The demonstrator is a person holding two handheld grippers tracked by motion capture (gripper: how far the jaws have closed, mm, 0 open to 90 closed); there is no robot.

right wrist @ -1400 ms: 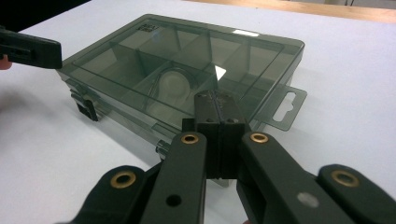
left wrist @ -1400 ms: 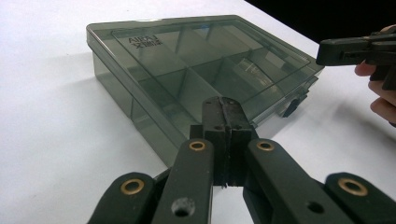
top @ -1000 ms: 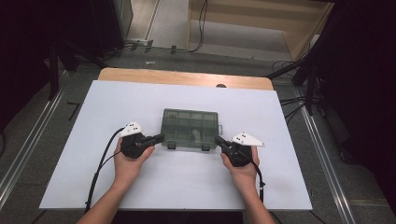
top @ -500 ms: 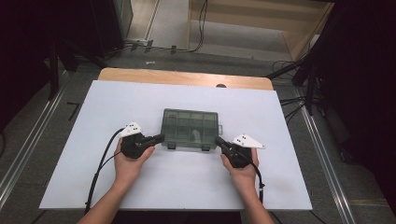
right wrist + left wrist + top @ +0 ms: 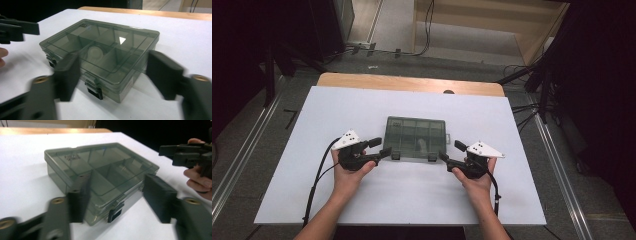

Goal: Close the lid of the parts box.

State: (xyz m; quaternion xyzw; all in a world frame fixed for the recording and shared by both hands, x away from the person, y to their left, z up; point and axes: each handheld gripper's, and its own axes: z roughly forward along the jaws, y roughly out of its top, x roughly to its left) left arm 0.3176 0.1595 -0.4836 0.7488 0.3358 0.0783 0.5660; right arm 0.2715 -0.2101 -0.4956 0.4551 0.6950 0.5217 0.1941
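Note:
A smoky transparent compartment box lies shut in the middle of the white table top, its two dark latches facing the person. My left gripper stands open at the box's near left corner, with one latch between its spread jaws in the left gripper view. Open too, my right gripper sits at the near right corner, and the box fills the gap in the right gripper view. Nothing is gripped. A pale round item lies in a middle compartment.
The white top rests on a wooden table whose far edge shows beyond it. Cables trail from both grippers toward the near edge. Metal rails run along the floor on both sides.

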